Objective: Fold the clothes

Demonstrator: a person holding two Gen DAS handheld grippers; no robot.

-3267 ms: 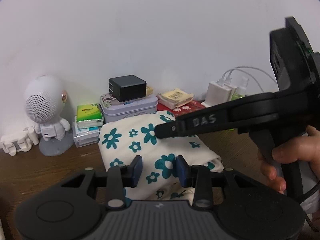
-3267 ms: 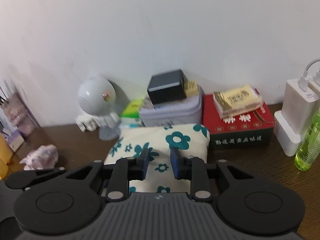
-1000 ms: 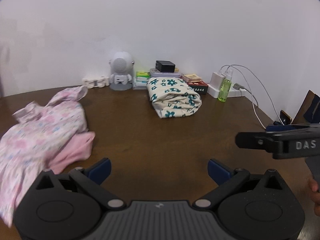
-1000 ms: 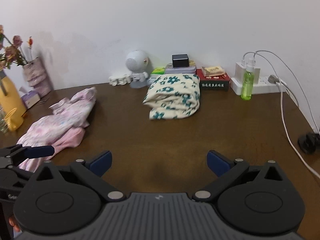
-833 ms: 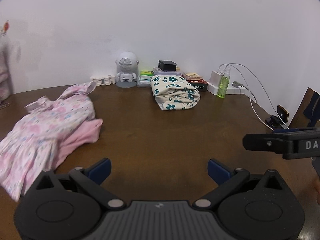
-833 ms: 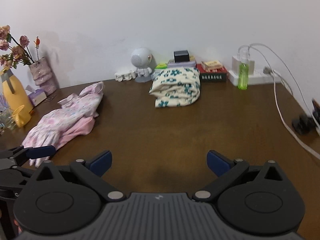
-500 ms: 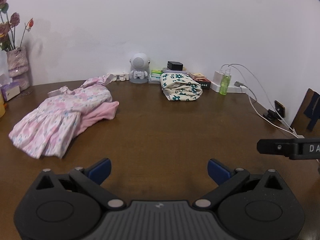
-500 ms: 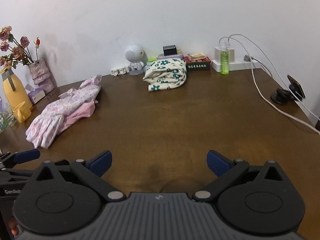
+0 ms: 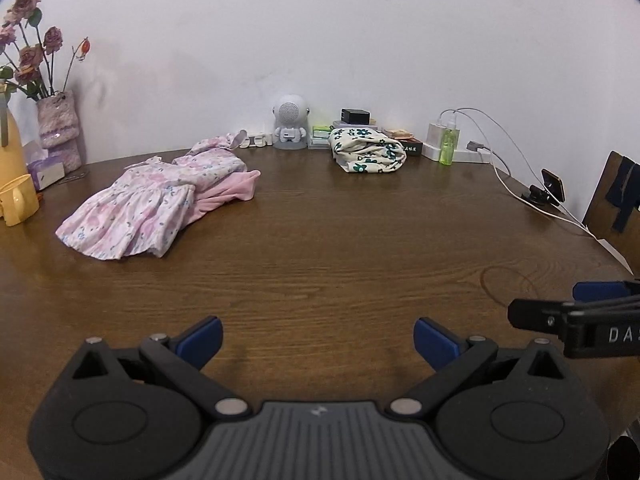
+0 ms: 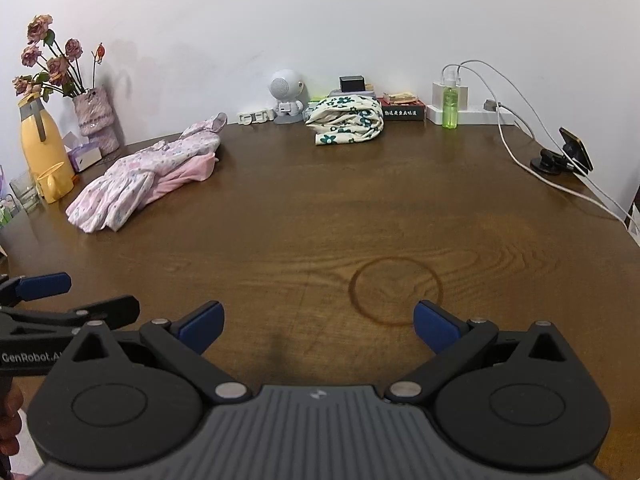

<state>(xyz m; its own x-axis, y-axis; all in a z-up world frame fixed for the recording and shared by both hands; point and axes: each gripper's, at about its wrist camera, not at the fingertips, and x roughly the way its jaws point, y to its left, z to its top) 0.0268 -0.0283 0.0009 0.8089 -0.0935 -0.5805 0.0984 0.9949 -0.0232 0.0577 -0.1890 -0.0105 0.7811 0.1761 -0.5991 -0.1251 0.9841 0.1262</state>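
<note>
Both grippers spread wide over bare wood, with the clothes far up the table.

The left gripper (image 9: 318, 338) has its blue-padded fingers well apart and holds nothing; the right gripper (image 10: 316, 322) is likewise spread and holds nothing, hovering near a faint ring mark (image 10: 396, 290) on the wooden table (image 9: 340, 248). In the left wrist view, the pink floral dress (image 9: 148, 204) lies rumpled at about 10 o'clock, partly over a plain pink garment (image 9: 228, 194). The folded cream cloth with teal flowers (image 9: 368, 154) sits at about 12 o'clock near the back wall, just beside the white robot figure (image 9: 290, 126) (a speaker, by its grille) and a green bottle (image 9: 448, 146). A vase of dried roses (image 10: 94, 114) stands at 10 o'clock in the right wrist view, beside a yellow jug (image 10: 40, 140).
</note>
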